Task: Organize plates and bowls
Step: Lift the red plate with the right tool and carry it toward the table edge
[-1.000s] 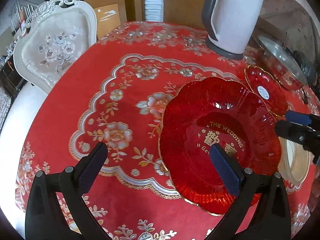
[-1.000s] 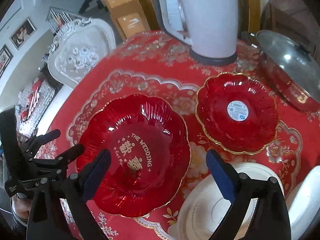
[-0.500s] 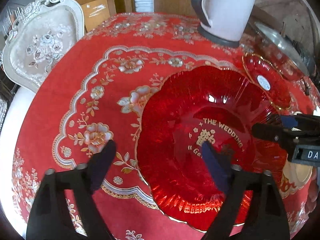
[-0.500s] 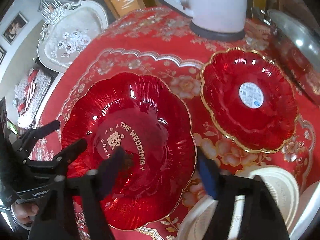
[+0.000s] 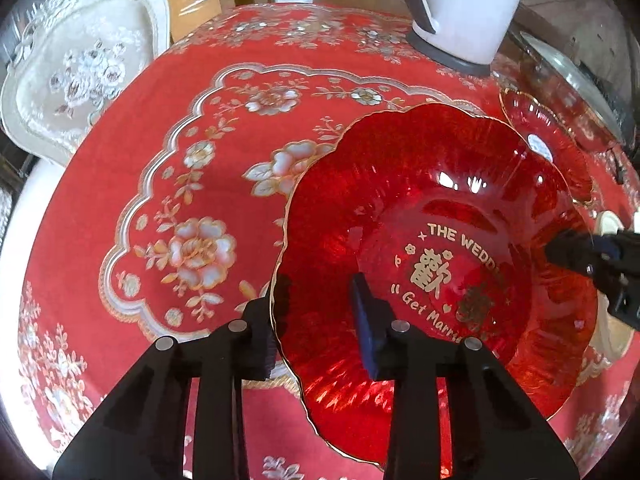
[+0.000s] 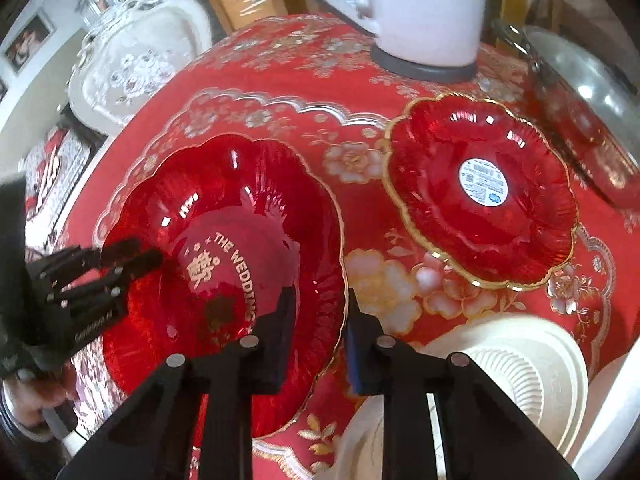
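A large red glass plate [image 5: 432, 216] with gold wedding lettering lies on the red tablecloth; it also shows in the right wrist view [image 6: 224, 248]. My left gripper [image 5: 320, 320] is shut on its left rim. My right gripper [image 6: 320, 332] is shut on its right rim, opposite. A smaller red glass plate [image 6: 480, 192] with a white sticker lies to the right, and it shows at the edge of the left wrist view [image 5: 548, 140]. White plates [image 6: 520, 364] lie at the lower right.
A white electric kettle [image 6: 424, 12] stands at the back of the table [image 5: 200, 160]. A pot with a glass lid [image 6: 592, 100] sits at the far right. A white ornate chair [image 5: 80, 64] stands at the left edge.
Both grippers moved in onto the large red plate and closed, the left on its left rim, the right on its right rim.
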Available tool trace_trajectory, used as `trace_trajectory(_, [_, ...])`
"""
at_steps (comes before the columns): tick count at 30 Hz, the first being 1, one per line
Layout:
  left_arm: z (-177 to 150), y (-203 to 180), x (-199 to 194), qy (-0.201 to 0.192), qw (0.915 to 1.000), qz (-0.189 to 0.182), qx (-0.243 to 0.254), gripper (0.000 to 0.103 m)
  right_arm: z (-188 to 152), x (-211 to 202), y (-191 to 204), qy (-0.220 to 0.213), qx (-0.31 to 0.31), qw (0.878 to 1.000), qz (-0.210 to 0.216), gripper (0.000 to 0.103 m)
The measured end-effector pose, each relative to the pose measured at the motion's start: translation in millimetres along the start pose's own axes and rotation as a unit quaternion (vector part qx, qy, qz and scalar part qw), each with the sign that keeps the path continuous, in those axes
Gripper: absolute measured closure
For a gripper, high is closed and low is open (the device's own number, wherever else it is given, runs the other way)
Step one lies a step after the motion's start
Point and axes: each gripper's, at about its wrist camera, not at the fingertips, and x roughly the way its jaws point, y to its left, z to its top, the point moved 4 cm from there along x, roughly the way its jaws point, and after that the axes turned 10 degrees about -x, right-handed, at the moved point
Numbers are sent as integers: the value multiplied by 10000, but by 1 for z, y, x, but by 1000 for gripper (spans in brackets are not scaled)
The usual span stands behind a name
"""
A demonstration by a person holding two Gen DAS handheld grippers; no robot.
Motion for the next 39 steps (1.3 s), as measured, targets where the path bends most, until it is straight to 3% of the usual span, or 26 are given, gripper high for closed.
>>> trace_trajectory(15, [-60,53,-62,-87,9999,60,91,71,-57,-25,86,60,-526,9969,586,81])
trace_trajectory(25, [-100,73,-55,-19,9999,124,-102,71,-88,-3,115,344,-630,9938,850,79])
trace_trajectory(32, [-103,81,-53,-271,9992,74,-272,70,-92,-2,113,155,-378,9945,962,78])
trace_trajectory(34, [-103,82,-56,-360,9990,143,-241,70,-95,2,112,209,-315,9954,885,71])
trace_trajectory(36, [-104,84,-58,-371,9989,153,-249,69,-97,2,109,223,-306,9968,705,58])
trace_trajectory(39, [-105,90,-65,-378,9985,205,-336,70,-101,-7,109,170,-313,9975,609,56])
